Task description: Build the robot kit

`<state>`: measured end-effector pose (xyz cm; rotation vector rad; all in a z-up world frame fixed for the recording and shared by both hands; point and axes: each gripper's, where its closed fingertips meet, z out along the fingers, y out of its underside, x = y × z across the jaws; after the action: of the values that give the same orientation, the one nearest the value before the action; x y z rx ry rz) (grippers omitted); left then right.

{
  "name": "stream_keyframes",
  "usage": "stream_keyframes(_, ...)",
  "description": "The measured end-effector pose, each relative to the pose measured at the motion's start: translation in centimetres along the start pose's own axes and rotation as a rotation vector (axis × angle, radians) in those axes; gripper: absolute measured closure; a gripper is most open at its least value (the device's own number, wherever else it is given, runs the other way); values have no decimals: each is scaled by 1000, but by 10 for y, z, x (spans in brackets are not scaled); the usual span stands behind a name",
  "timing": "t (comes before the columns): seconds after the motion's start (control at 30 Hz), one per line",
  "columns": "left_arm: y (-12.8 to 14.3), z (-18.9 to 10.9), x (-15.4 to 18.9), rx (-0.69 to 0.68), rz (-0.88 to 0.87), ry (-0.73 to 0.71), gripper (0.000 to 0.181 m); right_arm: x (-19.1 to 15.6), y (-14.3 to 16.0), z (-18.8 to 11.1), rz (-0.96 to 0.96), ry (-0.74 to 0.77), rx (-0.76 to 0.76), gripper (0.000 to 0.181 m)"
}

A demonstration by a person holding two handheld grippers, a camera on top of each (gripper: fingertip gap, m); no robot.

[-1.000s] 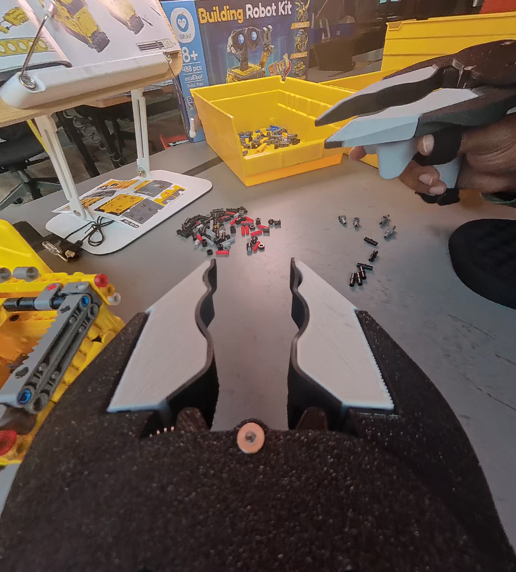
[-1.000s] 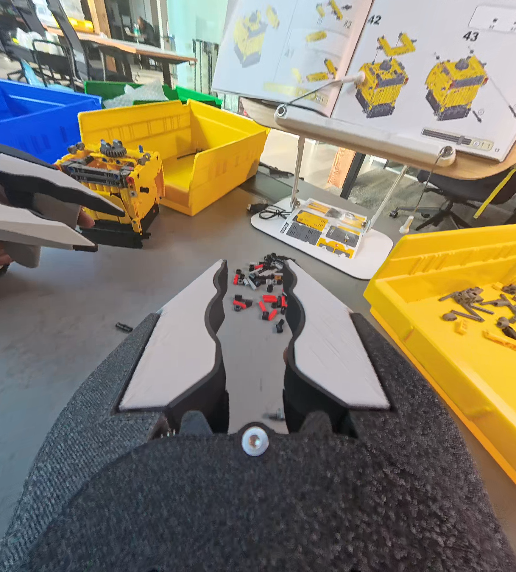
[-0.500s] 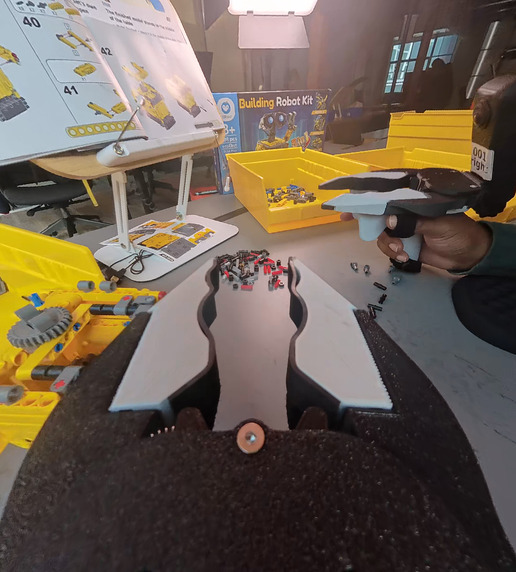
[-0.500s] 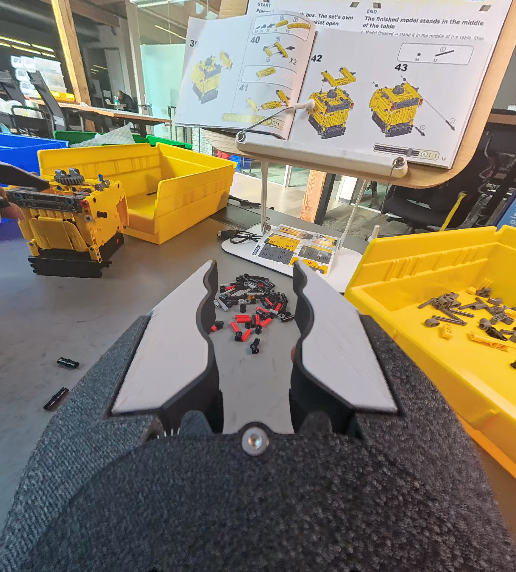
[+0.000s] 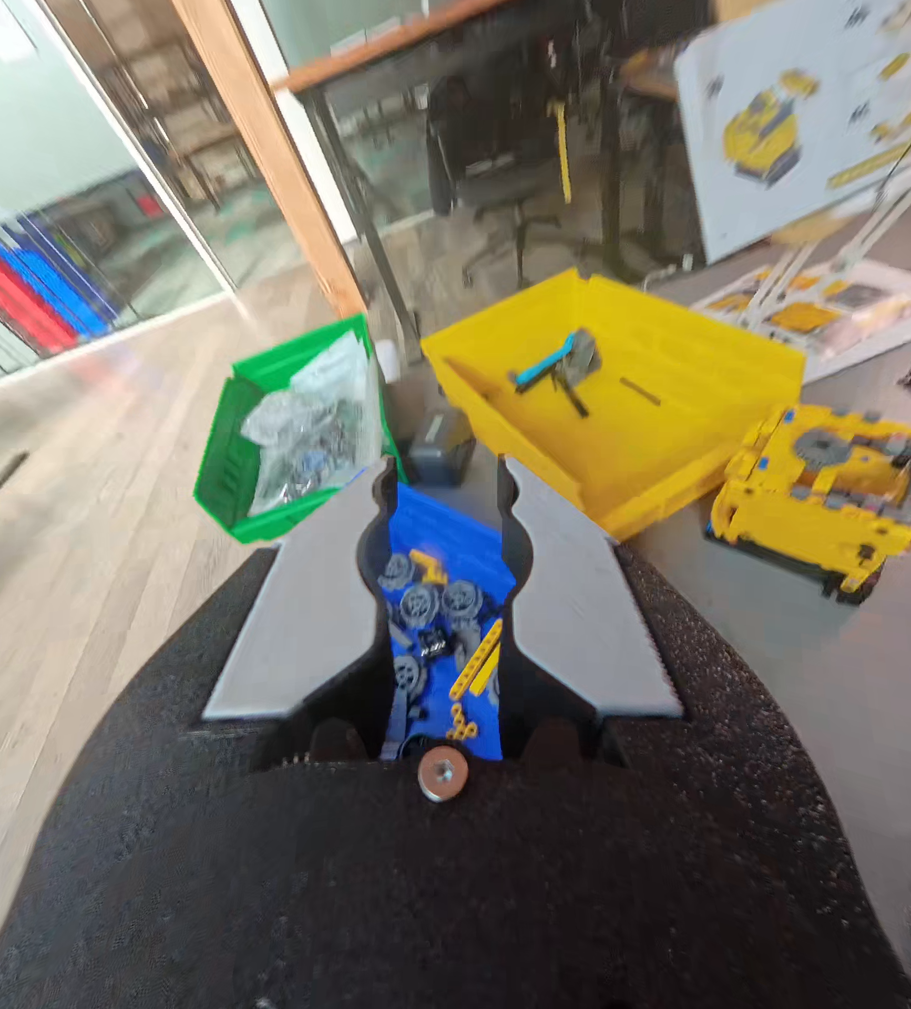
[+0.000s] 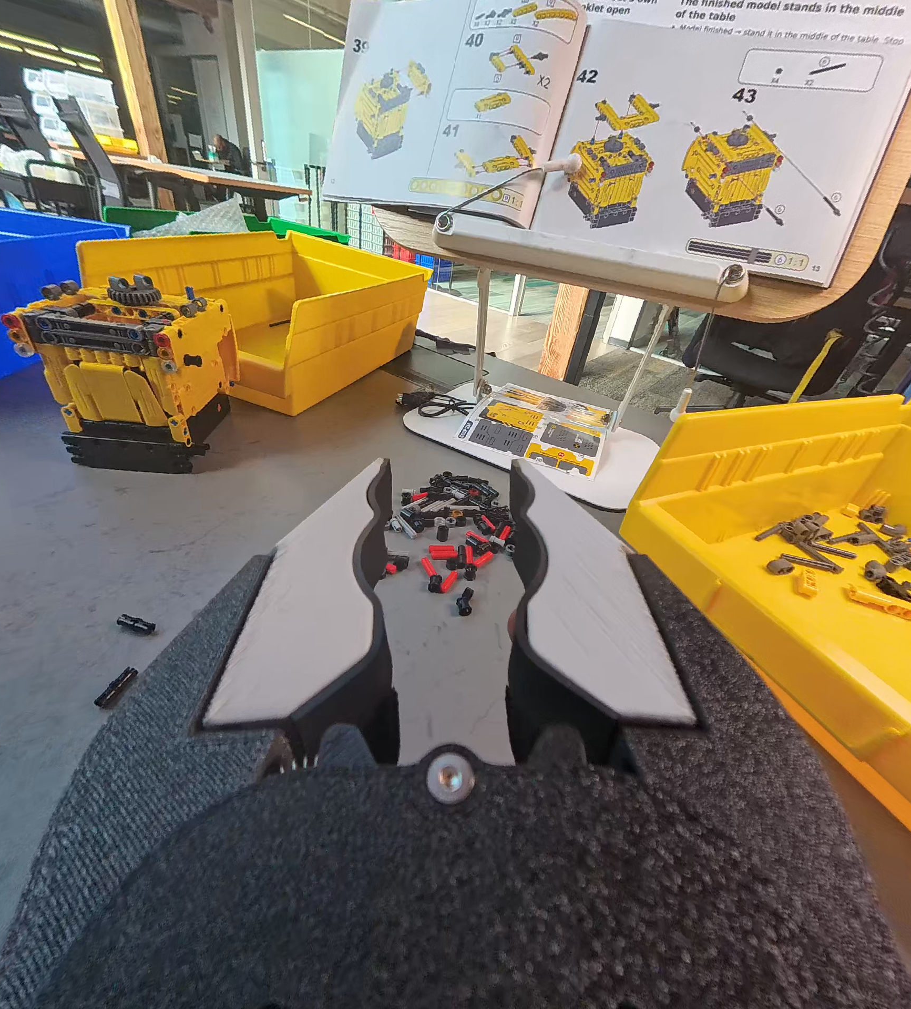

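My left gripper is open and empty, held above a blue bin that holds grey gear wheels and yellow beams. This view is blurred by motion. A yellow brick-built model stands on the grey table to its right; it also shows in the right wrist view. My right gripper is open and empty, low over the table, with a pile of small black and red pins just beyond its fingertips.
A yellow bin with a few parts and a green bin with plastic bags stand beyond the blue bin. In the right wrist view, a yellow parts bin is at right, an instruction booklet on a stand behind, two loose black pins at left. The gap from one gripper's tips to the other's is roughly 50 cm. The yellow brick-built model is closer to my left gripper, around 20 cm from its tips; the right tips are 30 cm off. The right camera catches it too, in the right wrist view.
My left gripper has swung left, away from the pin pile and the other gripper, and now points over the blue bin. My right gripper has barely moved; the left gripper has left its view.
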<state>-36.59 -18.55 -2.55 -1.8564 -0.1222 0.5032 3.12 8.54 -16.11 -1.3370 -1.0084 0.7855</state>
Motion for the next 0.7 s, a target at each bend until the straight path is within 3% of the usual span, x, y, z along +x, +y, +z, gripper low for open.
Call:
stream_keyframes(0.13, 84, 16, -38, -415, 66, 133, 147, -2, 2, 1, -10, -3, -12, 140)
stream_keyframes(0.2, 120, 20, -39, -583, 94, 212, 146, -3, 3, 2, -19, -3, -18, 141)
stream_keyframes(0.3, 154, 27, -30, -745, 142, 307, 146, -3, 4, 2, -33, 1, -26, 143)
stream_keyframes(0.5, 194, 42, -18, -956, 258, 425, 148, -4, 7, 3, -89, 15, -37, 145)
stream_keyframes(0.7, 193, 73, -58, -997, 309, 306, 149, 1, 8, 4, -97, 40, -41, 145)
